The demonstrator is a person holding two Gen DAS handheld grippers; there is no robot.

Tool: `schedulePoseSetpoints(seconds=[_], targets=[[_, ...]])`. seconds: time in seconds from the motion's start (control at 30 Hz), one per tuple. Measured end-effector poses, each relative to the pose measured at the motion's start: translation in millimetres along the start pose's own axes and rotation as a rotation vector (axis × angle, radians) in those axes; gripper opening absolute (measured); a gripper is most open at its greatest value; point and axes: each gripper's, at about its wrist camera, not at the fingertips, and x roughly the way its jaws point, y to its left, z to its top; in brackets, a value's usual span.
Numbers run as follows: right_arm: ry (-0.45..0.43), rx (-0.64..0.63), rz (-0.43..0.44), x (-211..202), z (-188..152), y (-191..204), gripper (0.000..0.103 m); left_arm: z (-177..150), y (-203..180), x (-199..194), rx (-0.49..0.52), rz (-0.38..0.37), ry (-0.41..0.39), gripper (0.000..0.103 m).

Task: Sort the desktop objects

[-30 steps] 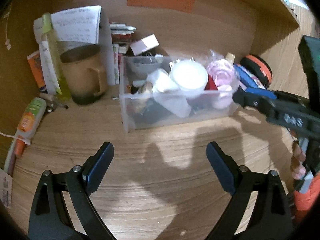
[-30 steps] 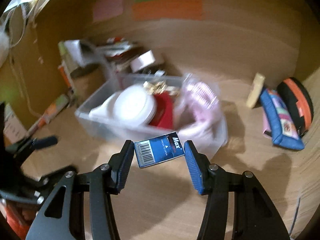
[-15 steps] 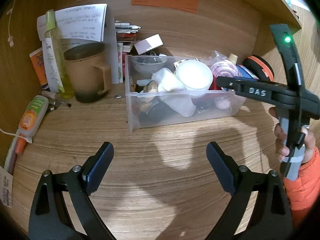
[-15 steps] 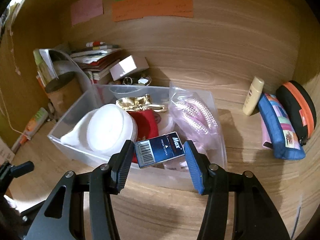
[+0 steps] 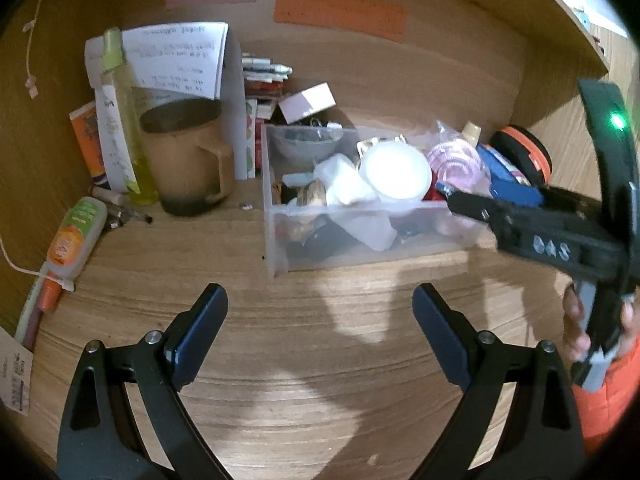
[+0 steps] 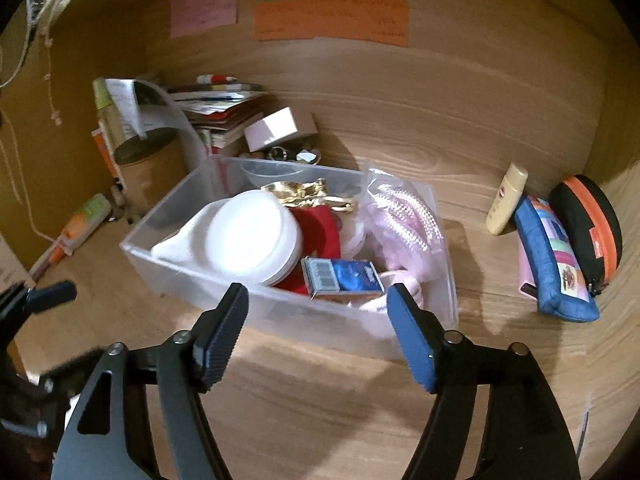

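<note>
Overhead, sticky notes (image 6: 332,20) line the wooden desk (image 5: 320,360); both claws gape empty, right gripper (image 6: 316,332) widening.

My own right gripper (image 5: 460,204) blurs in the left wrist view, and its far finger is hidden. The writing on the orange paper strip (image 6: 332,20) and the pink note (image 6: 203,8) is too small to read. The clear plastic bin (image 6: 280,312) hides its lower contents. My orange sleeve (image 5: 604,404) is cut off by the edge.
</note>
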Motion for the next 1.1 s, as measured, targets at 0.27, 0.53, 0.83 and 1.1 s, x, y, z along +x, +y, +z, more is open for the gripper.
schedulePoseSetpoints(seconds=[0.27, 0.53, 0.83, 1.1], targets=[[-0.050, 0.016, -0.009, -36, -15, -1, 0.083, 10, -8, -16, -0.002, 0.045, -0.061, 0.095], [-0.085, 0.046, -0.001, -71, -36, -8, 0.090, 14, -13, -23, -0.021, 0.096, -0.114, 0.095], [-0.085, 0.072, 0.015, -78, -50, -13, 0.093, 11, -20, -24, -0.016, 0.117, -0.120, 0.095], [-0.067, 0.074, 0.022, -74, -52, -15, 0.093, 8, -24, -21, -0.001, 0.123, -0.106, 0.095]])
